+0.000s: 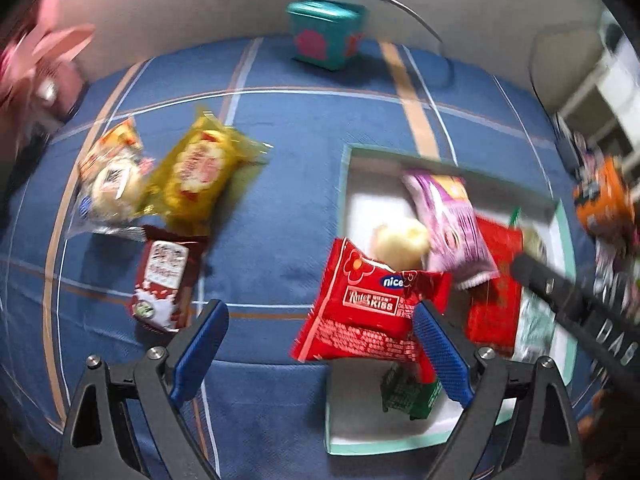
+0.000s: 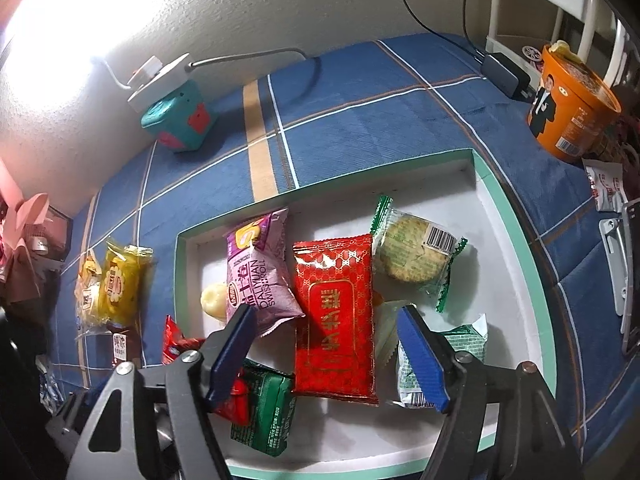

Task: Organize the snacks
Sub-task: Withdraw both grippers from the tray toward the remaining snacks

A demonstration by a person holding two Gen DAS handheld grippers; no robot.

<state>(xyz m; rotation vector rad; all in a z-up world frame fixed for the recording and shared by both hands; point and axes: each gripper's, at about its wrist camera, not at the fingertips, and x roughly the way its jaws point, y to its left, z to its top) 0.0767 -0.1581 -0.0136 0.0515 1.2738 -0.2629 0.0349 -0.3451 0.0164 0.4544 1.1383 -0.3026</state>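
A white tray with a mint rim (image 2: 516, 216) lies on the blue cloth and holds several snacks: a purple Swiss-roll pack (image 2: 258, 276), a big red pack (image 2: 334, 316), a round biscuit pack (image 2: 416, 260), and a green pack (image 2: 268, 412). My right gripper (image 2: 326, 350) is open above the big red pack. My left gripper (image 1: 320, 352) is open; a red "nice" pack (image 1: 368, 304) lies across the tray's left rim (image 1: 344, 184), touching its right finger. A yellow pack (image 1: 200, 172), a clear bun pack (image 1: 110, 176) and a dark red pack (image 1: 162, 280) lie on the cloth to the left.
A teal box (image 1: 326, 34) with a white power strip (image 2: 160, 76) on it stands by the far wall. An orange noodle cup (image 2: 572, 104) stands at the right, a black adapter (image 2: 504, 70) beside it. Pink packaging (image 2: 28, 216) sits at far left.
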